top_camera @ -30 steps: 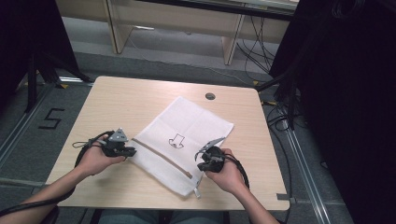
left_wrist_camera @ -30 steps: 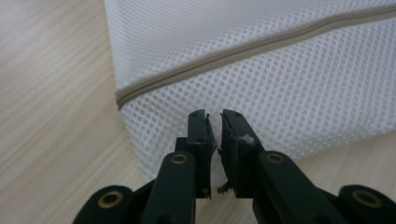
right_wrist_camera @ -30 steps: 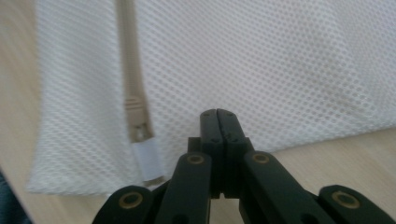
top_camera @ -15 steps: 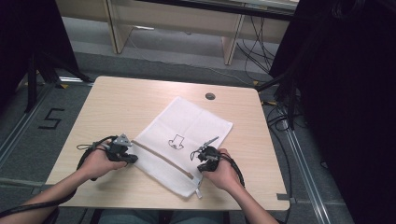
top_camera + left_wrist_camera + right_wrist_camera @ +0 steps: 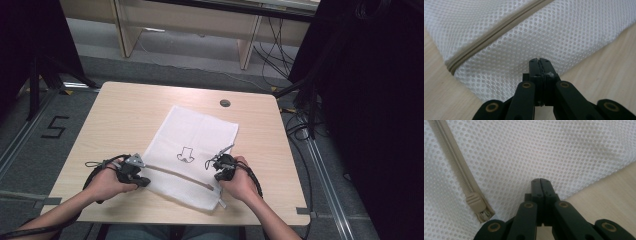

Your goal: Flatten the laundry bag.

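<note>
1. Looking down from the high view, we see a pale wooden worktop with a small round grommet near its far edge, well apart from the work.
2. Beyond the worktop stand wooden furniture legs and loose cables on the grey floor; a marked "5" lies on the floor to the left. Nothing stands between our grippers and the bag.
3. A white mesh bag lies flat and slantwise on the worktop, a small black print on it and a beige zipper running along its near side.
4. Our left gripper sits at the bag's near left corner. Its jaws have just been closing and now stand clenched tip to tip; the mesh lies right at the tips, but we cannot tell whether any is pinched.
5. Our right gripper rests on the bag's near right end, its jaws likewise clenched, with the zipper pull just beside it. We cannot tell whether mesh is caught there either.
</note>
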Demonstrator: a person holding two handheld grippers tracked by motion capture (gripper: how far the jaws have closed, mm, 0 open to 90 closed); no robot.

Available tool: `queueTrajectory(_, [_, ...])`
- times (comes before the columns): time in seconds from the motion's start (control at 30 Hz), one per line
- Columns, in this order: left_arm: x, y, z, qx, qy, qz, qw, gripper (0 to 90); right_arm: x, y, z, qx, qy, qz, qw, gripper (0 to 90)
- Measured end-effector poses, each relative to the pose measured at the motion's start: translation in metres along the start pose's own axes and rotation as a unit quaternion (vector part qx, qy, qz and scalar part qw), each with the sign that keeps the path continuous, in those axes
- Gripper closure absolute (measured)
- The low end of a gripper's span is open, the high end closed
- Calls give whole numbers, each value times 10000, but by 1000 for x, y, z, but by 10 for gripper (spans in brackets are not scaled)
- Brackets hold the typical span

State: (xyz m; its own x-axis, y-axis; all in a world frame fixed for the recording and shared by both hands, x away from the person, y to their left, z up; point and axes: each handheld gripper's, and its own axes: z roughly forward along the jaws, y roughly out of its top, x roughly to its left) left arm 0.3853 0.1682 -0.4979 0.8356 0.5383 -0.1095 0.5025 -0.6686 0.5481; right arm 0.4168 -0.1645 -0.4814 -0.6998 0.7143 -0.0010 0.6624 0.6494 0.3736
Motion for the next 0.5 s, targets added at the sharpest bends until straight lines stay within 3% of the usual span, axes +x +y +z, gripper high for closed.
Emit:
queueTrajectory(0.23, [-20,4,5,-26,-197,105,9997,888,-9,4,1,11,-185,18,9998,900])
queueTrajectory(0.27, [-23,4,6,-23,-224,70,9997,888,-9,4,0,72,-194,101,9997,900])
queueTrajectory(0.3, [-26,4,8,-53,-240,48,9997,888,-11,4,1,23,-221,33,9997,900])
queueTrajectory(0.37, [-30,6,9,-50,-280,117,9995,888,-12,4,0,43,-238,121,9996,900])
queueTrajectory(0.5, [-33,6,10,-90,-335,75,9994,887,-15,3,1,8,-321,63,9995,900])
